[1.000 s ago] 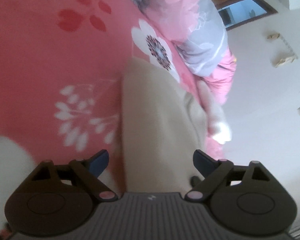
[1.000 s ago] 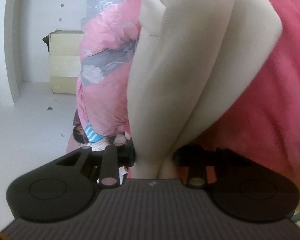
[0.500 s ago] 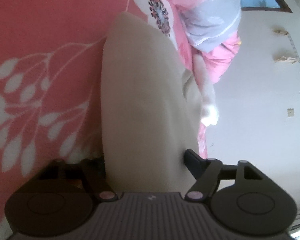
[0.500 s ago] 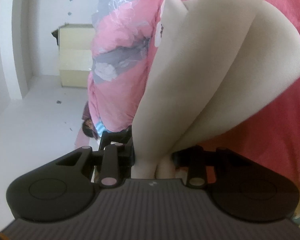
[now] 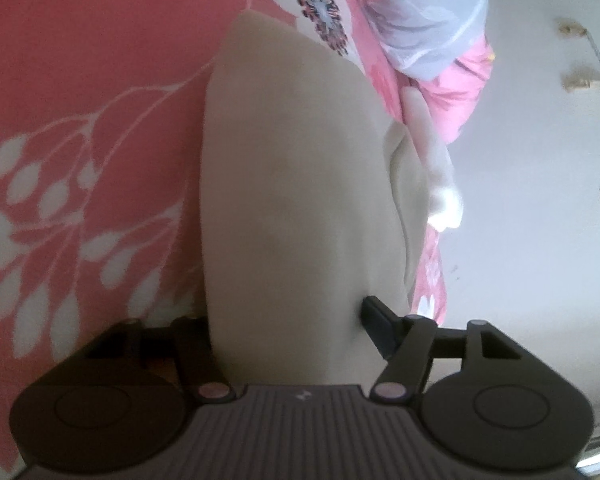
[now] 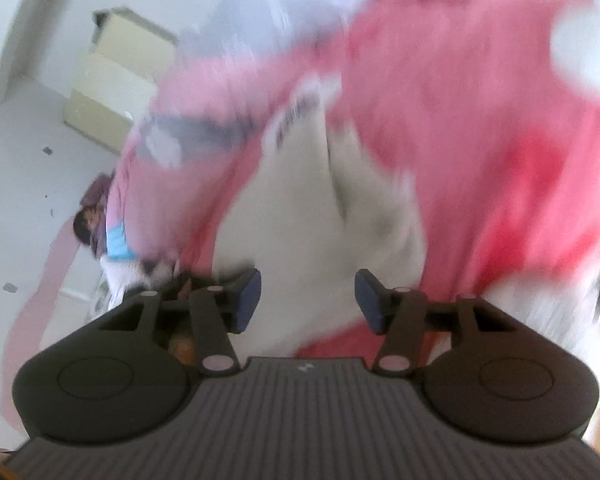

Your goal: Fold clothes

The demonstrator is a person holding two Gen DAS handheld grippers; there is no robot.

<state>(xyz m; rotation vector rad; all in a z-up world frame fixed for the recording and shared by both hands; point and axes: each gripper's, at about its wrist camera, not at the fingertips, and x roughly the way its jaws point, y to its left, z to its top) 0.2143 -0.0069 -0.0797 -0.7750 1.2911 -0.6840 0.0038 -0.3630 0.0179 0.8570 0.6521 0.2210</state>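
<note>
On the pink floral bedspread (image 5: 100, 80) lies the beige garment (image 5: 292, 184), a thick fold of it now clamped by the left gripper (image 5: 288, 320), whose jaws have just closed. Meanwhile the right gripper (image 6: 308, 300) has just opened, letting go; grip has passed leftward.

Home bedroom: floral bedsheet (image 5: 80, 100), rumpled quilt (image 5: 428, 32).
</note>
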